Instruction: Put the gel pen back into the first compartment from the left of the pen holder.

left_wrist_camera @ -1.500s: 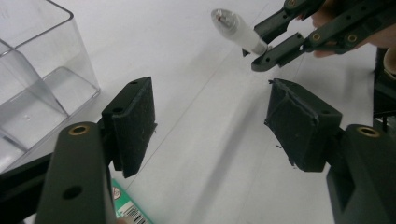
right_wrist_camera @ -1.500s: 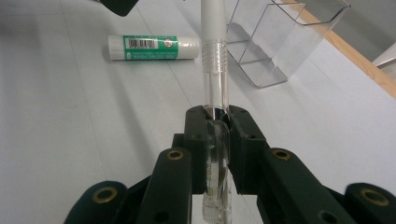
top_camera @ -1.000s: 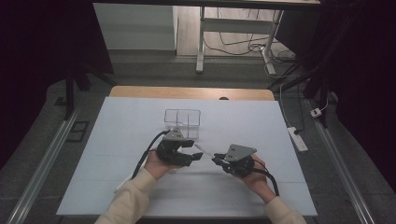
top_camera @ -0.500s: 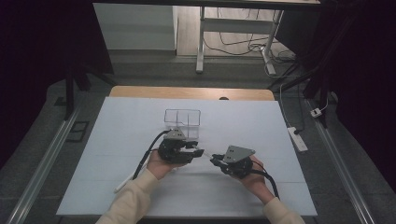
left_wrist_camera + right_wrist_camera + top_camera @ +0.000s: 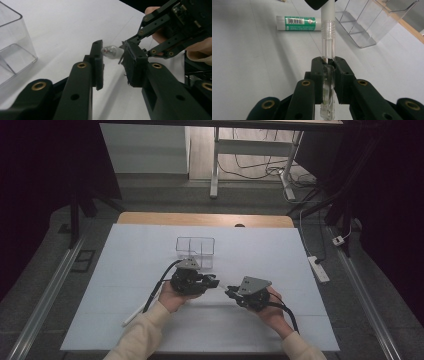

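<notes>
White counter (image 5: 125,270), clear 2-compartment organizer (image 5: 195,251) near both claws, right claw (image 5: 328,75) clamped on a clear pen (image 5: 328,45), left claw (image 5: 113,62) apart around the pen's far end, green-labelled tube (image 5: 298,23) lying beyond.

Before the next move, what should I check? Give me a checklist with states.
1. Right tool shut on the pen: ok.
2. Left tool gripping the pen's other end: cannot tell; the end sits between its jaws.
3. Pen aligned straight along the right tool's jaws: ok.
4. Clear box upright with its top open: ok.
5. Green-labelled tube lying on the table, apart from both tools: ok.
</notes>
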Available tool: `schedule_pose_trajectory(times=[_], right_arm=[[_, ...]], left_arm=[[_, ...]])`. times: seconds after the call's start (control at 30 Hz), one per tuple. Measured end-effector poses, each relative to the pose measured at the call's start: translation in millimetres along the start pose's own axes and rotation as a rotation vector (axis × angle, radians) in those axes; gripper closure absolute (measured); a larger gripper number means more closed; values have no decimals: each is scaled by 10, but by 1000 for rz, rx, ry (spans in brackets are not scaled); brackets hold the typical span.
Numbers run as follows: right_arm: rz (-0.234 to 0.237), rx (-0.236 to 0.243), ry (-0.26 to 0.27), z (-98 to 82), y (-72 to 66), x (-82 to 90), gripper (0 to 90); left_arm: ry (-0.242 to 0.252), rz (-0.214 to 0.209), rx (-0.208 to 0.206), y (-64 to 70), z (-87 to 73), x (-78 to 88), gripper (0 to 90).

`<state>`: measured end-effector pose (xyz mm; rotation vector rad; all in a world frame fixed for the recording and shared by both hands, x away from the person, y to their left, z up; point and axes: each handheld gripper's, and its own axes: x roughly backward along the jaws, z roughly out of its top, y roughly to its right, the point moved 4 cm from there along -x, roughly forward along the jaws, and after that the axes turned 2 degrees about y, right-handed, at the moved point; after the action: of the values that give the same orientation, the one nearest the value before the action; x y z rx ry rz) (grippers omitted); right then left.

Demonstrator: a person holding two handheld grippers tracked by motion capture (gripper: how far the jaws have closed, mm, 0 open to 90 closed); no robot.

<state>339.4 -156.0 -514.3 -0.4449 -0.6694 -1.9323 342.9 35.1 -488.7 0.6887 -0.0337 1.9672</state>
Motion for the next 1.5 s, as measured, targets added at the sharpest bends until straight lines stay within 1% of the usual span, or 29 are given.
schedule_pose_trajectory(times=[0.17, 0.37, 0.57, 0.63, 0.7, 0.77, 0.83, 0.9, 1.07, 1.17, 1.37, 1.5], right_arm=[[5, 8, -12, -12, -16, -21, 784], [12, 14, -6, -9, -23, -14, 779], [12, 14, -5, -14, -20, -8, 770], [14, 7, -3, -12, -13, -2, 749], [13, -15, 0, -14, 4, 7, 691], [6, -43, 6, -14, 23, 23, 655], [25, -67, 34, -6, 37, 41, 612], [15, -87, 44, 1, 53, 58, 555], [-4, -126, 62, -8, 99, 112, 502], [-31, -144, 69, -25, 130, 154, 466], [-47, -177, 75, -68, 176, 217, 448], [-72, -193, 80, -103, 202, 253, 444]], left_arm=[[5, -46, -10, 23, 3, 3, 760], [16, -82, -36, 70, 14, 15, 793], [17, -81, -55, 94, 19, 21, 801], [25, -73, -61, 93, 23, 34, 801], [31, -64, -68, 89, 30, 56, 802], [41, -49, -77, 85, 36, 84, 802], [49, -40, -79, 79, 46, 112, 801], [51, -32, -82, 70, 54, 142, 802], [68, -11, -81, 33, 73, 232, 801], [80, -3, -76, 4, 86, 288, 801], [93, 11, -70, -29, 115, 379, 801], [99, 28, -65, -53, 118, 420, 801]])
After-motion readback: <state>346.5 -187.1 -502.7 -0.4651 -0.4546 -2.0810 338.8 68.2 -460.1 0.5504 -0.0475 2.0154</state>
